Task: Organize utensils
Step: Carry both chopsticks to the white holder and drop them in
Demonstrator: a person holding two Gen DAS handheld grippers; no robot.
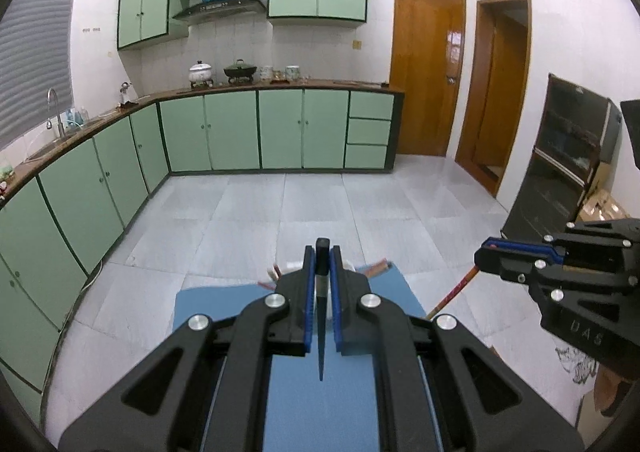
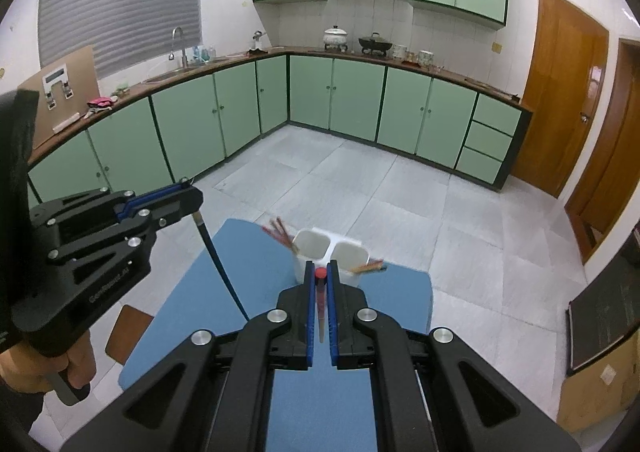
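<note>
Blue cloth covers the surface that stands on a pale tiled floor in a kitchen lined with green cabinets. Near the far edge of this surface sits a white plastic two-compartment utensil holder, upright, with several reddish-brown chopsticks sticking out to its left and another bunch leaning out to its right; which compartment each bunch sits in cannot be told. Raised above the surface, the left hand-held gripper is clamped on a dark, slender chopstick with a black squared end; from the right wrist view the same stick hangs down from the blue pads and slants toward the cloth, its lower tip hidden behind the other tool. A person's hand grips the black handle of that left tool at the lower left of the right wrist view. Beside it, the right hand-held gripper is closed on a reddish chopstick with a red cap, which runs back between the blue-lined fingers. Seen from the left wrist view, the right hand-held gripper holds this stick so that it slopes down off the right edge of the surface. Both held sticks are clear of the holder.
</note>
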